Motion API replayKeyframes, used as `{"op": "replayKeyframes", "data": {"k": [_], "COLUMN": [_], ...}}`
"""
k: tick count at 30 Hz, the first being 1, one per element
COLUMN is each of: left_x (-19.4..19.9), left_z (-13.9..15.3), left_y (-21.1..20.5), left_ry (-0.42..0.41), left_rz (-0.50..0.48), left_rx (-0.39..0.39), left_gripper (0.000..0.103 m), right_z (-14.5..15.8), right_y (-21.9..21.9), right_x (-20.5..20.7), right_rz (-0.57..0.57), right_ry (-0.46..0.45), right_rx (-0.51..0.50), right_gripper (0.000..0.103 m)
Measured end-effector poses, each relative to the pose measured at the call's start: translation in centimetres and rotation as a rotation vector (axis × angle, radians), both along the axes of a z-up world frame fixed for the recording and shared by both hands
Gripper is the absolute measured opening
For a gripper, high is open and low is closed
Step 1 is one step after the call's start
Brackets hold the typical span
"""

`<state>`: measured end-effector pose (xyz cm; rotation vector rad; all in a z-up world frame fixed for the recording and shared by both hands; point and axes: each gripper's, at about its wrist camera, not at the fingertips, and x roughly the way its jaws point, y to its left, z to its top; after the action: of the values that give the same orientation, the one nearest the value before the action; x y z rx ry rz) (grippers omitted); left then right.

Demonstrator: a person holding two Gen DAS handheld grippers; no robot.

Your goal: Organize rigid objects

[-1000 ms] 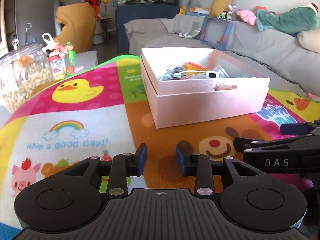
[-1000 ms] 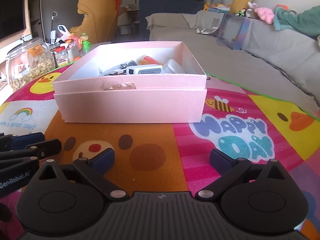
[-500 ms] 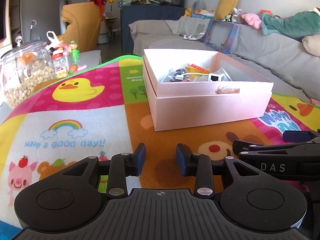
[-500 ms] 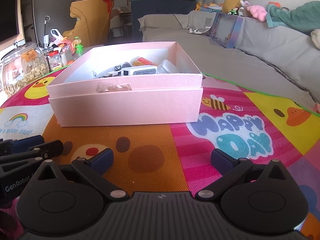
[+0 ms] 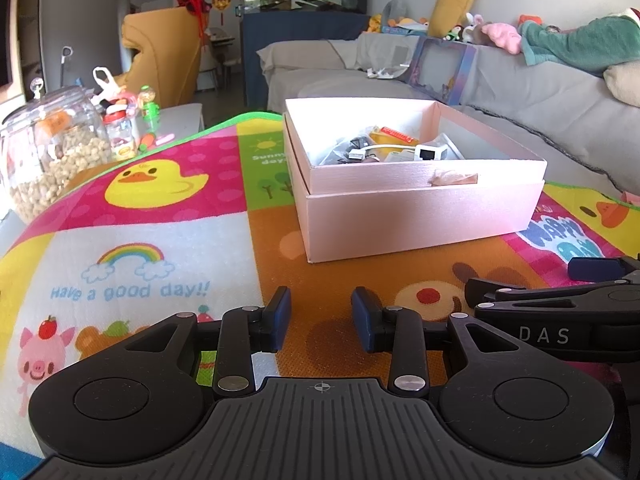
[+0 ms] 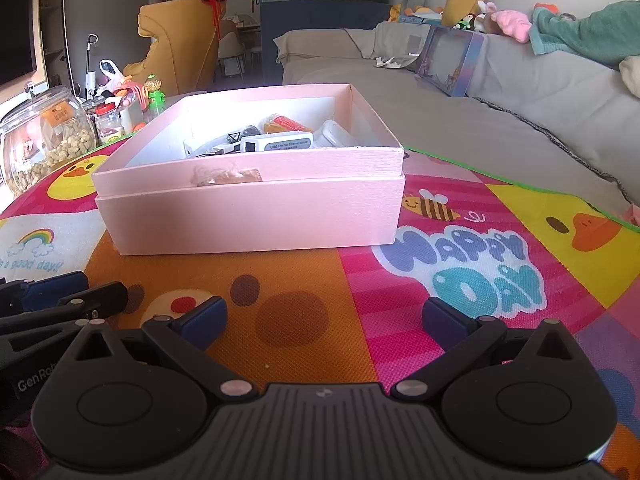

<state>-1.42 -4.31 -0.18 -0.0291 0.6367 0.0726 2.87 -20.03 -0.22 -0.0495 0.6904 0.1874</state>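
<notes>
**Mid-frame: pink box loaded, both tongs empty**

Centre of both views, open pink cardboard box (image 6: pixel 248 216) sits on colourful cartoon play mat (image 5: pixel 152 240), small white adapter (image 6: pixel 276 145) and other gadgets inside. Left gripper (image 5: pixel 320 318) part open, nothing between pads. Right gripper (image 6: pixel 324 318) spread wide, also empty, bottom of frame.

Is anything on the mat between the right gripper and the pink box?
Nothing visible. From the right gripper, jaws open and empty, only bare mat runs up to the pink box. The left gripper sits off to its side, not in the path.
</notes>
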Motion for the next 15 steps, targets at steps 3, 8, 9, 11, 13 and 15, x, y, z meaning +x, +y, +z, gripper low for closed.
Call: {"op": "replayKeyframes", "data": {"k": [3, 8, 9, 11, 13, 15], "left_x": [0.06, 0.05, 0.06, 0.02, 0.04, 0.04], "left_z": [0.04, 0.04, 0.04, 0.04, 0.05, 0.05], "left_y": [0.33, 0.41, 0.44, 0.49, 0.48, 0.49], "left_ry": [-0.001, 0.000, 0.000, -0.001, -0.001, -0.001], "left_rz": [0.000, 0.000, 0.000, -0.001, -0.001, -0.001], "left_rx": [-0.017, -0.007, -0.011, -0.017, -0.019, -0.018], "left_gripper": [0.037, 0.037, 0.037, 0.038, 0.038, 0.038], "right_z": [-0.01, -0.03, -0.02, -0.06, -0.04, -0.05], "right_y": [0.03, -0.12, -0.10, -0.17, -0.14, -0.14], "right_x": [-0.10, -0.08, -0.08, -0.07, -0.06, -0.07], "right_rz": [0.000, 0.000, 0.000, 0.000, 0.000, 0.000], "right_ry": [0.000, -0.001, -0.001, -0.001, -0.001, -0.001], "right_rx": [-0.005, -0.003, -0.003, -0.003, -0.003, -0.003], "right_gripper": [0.103, 0.103, 0.103, 0.103, 0.103, 0.103]}}
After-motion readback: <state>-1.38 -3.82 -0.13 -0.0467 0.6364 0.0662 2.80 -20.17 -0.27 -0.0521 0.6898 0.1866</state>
